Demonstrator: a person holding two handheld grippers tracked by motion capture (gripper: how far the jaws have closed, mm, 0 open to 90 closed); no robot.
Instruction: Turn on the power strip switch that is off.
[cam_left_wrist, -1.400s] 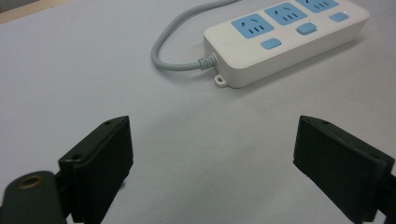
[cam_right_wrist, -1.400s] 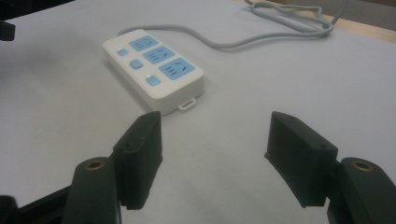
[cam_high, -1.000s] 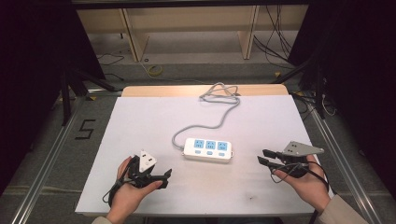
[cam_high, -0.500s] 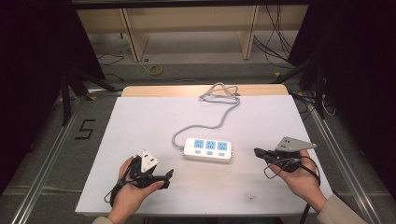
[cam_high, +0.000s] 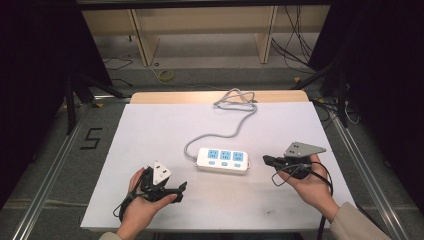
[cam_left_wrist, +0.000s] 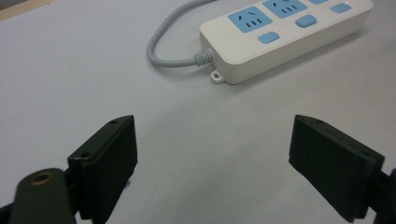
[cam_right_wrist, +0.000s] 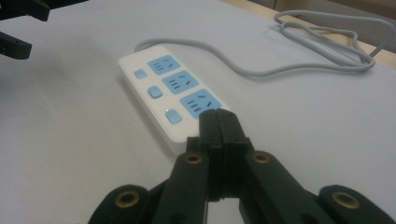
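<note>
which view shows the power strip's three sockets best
The right gripper view: the power strip lies close, all three blue sockets and buttons showing. The high view shows it whole but small. The left gripper view cuts off its far end.

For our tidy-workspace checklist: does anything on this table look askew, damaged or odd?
Nothing looks damaged or spilled. The white three-socket power strip with blue outlets lies flat, slightly angled, on the white table; its grey cable trails to a loose coil at the far edge.

The right gripper has its fingers pressed together with nothing between them, their tips just before the near end of the power strip on the desk. Its grey cord loops away behind.
</note>
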